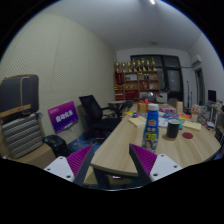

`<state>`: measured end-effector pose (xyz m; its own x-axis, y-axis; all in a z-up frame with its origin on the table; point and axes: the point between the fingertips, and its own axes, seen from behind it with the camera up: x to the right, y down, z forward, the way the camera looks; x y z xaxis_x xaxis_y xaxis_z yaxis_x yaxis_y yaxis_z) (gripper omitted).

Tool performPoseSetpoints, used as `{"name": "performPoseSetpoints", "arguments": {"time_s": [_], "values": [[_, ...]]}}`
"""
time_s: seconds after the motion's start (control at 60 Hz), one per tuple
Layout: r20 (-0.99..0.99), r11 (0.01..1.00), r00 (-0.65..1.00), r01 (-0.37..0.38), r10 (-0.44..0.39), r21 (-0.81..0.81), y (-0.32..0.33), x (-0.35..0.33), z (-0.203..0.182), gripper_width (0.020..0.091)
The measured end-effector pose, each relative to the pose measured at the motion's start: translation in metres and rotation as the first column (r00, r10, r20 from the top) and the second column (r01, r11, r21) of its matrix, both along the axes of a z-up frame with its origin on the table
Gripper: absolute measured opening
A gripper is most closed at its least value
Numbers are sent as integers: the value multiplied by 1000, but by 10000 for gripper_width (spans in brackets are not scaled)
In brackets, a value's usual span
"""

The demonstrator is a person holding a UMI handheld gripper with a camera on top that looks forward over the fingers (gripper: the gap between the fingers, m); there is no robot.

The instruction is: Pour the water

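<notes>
In the gripper view, the hand-held gripper (112,163) is spread wide open and grips nothing, its two purple pads (141,161) angled apart above the near edge of a long wooden surface (120,150). Just ahead of the fingers, roughly in line with the right one, a blue-labelled bottle (151,130) stands upright on the surface. A dark cup (172,130) sits just beside it. Black office chairs (96,113) stand off to the left, and shelves (138,80) line the far wall.
</notes>
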<state>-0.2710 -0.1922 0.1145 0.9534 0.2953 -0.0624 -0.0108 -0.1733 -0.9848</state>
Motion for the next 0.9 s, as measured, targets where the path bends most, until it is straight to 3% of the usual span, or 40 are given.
{"name": "performPoseSetpoints", "arguments": {"time_s": [0.2,0.5,0.8,0.85,0.9], "values": [[22,990,991,129,-130,52,72,67,-13,816],[89,954,955,269,-282,130,159,113,-15,811],[74,935,936,334,-344,119,213,123,-20,812],[59,938,940,328,-336,107,219,122,-24,779],[51,943,944,320,-325,90,225,125,-28,661]]}}
